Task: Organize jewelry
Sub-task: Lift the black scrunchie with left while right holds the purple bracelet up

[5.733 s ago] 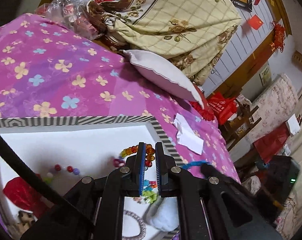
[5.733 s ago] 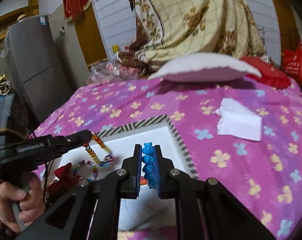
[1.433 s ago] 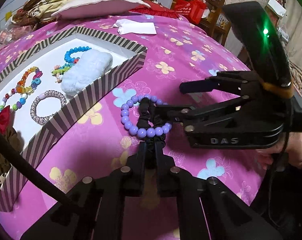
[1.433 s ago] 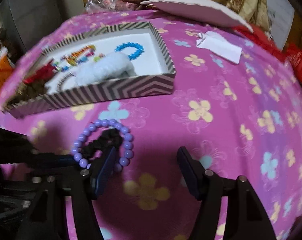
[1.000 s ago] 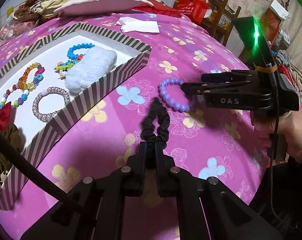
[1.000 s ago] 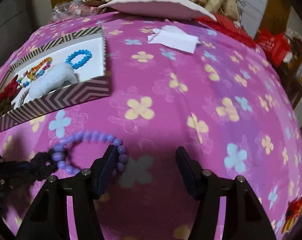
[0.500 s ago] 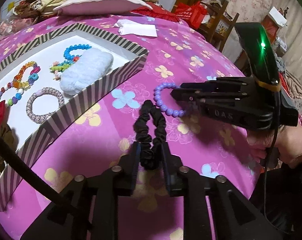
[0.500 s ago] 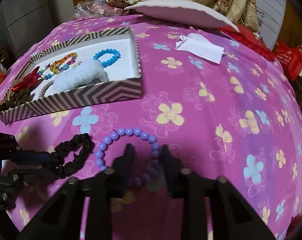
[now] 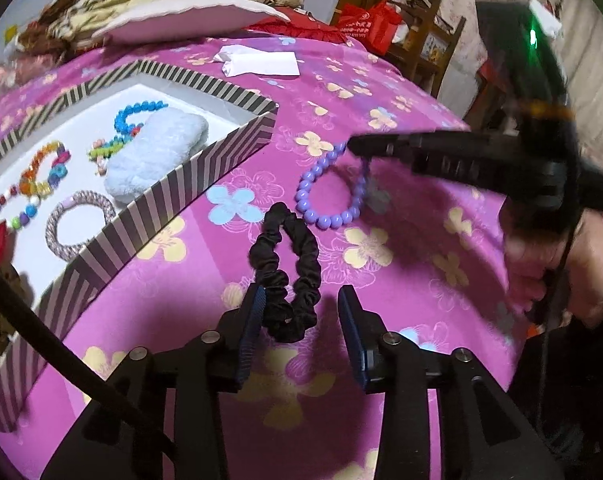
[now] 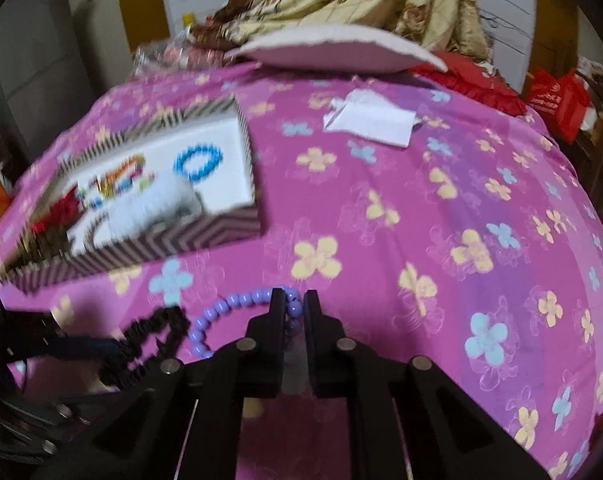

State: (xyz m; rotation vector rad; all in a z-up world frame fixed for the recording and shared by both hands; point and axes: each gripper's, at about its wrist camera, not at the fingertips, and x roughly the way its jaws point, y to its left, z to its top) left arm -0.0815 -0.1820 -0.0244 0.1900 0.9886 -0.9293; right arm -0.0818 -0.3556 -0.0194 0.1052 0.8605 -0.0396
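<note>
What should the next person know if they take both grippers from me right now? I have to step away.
Left gripper: open, fingers either side of the black scrunchie, which lies loose on the bedspread.
Right gripper: shut on the purple bead bracelet, next to the scrunchie.
Striped box: already holds a blue bracelet, multicoloured bead strings, a braided ring and a fluffy white pad.
Done: those pieces are in the box.
Left: carry the purple bracelet to the box, then probably the scrunchie.
</note>
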